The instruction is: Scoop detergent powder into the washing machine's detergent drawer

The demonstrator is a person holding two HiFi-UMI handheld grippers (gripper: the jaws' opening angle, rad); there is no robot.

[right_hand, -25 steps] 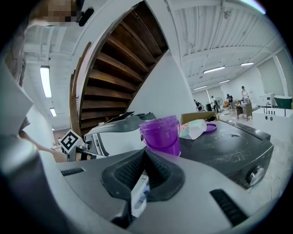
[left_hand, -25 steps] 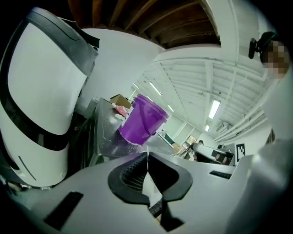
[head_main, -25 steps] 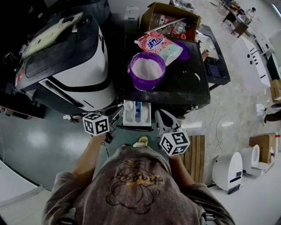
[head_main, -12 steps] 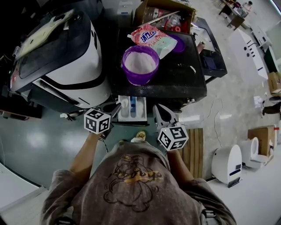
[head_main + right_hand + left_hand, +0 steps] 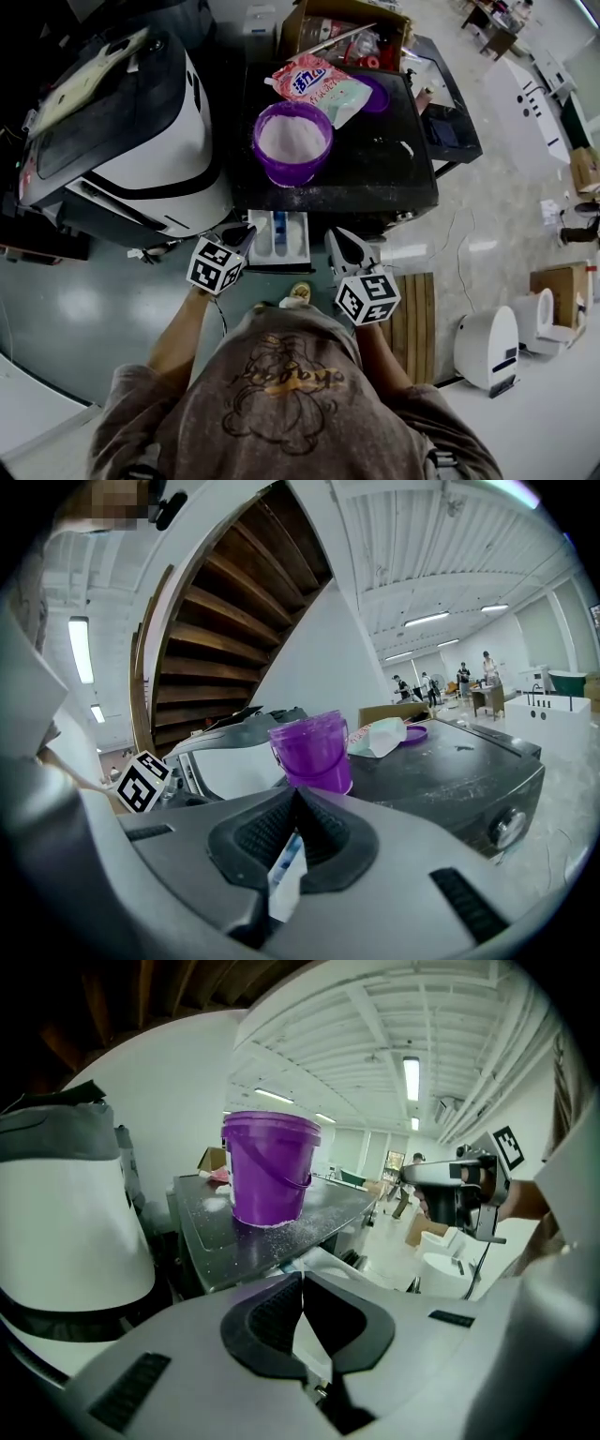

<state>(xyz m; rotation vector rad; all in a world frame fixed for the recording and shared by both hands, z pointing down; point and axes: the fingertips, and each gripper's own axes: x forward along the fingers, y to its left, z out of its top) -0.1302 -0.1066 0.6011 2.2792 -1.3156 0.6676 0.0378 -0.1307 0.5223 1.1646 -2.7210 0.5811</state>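
so far, on top of the washing machine (image 5: 384, 183) stands the purple bucket (image 5: 292, 141) of powder. the detergent drawer (image 5: 279, 239) is pulled out between left gripper (image 5: 246, 234) and right gripper (image 5: 336, 240), both closed on nothing. we judge the scooping not yet begun.

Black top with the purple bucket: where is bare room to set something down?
Free: the black top's right half, from the purple bucket to its right edge, nearer than the detergent bag and lid. Crowded: back left.

Left hand-held gripper (image 5: 245, 233) and right hand-held gripper (image 5: 337, 241) both closed.
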